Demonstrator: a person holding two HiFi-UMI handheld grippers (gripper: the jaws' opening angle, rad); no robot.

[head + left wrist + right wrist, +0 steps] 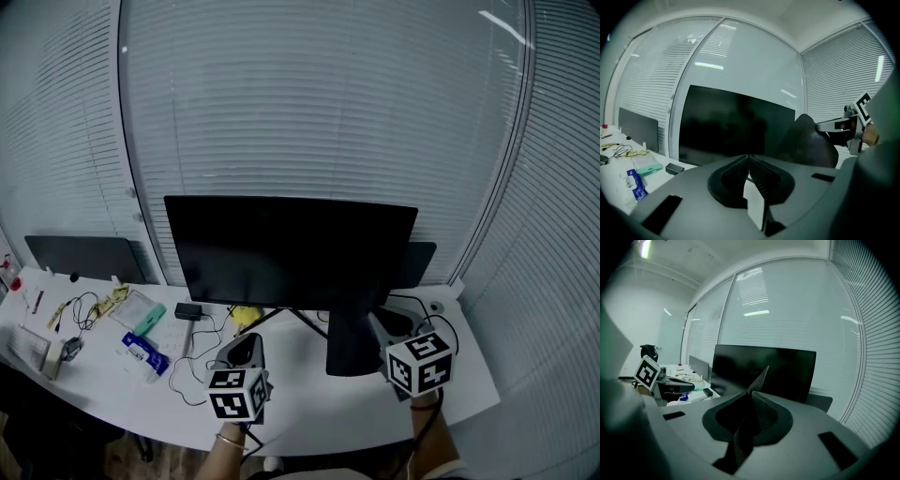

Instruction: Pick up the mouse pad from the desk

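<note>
The mouse pad (pixel 349 347) is a thin dark sheet lifted off the white desk (pixel 309 412), hanging in front of the monitor's foot. My right gripper (pixel 380 326) is shut on its edge. In the right gripper view the jaws (pixel 751 392) pinch the sheet, and a corner of the mouse pad (pixel 761 376) pokes up past them. The left gripper view shows the mouse pad (pixel 806 145) as a dark hump below the right gripper (pixel 825 125). My left gripper (pixel 248 345) hovers to the left of the pad; its jaws (pixel 748 158) meet at the tip with nothing seen between them.
A wide black monitor (pixel 291 248) stands at the back of the desk before window blinds. To the left lie a black adapter (pixel 188 310), tangled cables (pixel 80 309), a teal item (pixel 148 319), a blue packet (pixel 145 353) and something yellow (pixel 246 317). A dark panel (pixel 84 255) stands at far left.
</note>
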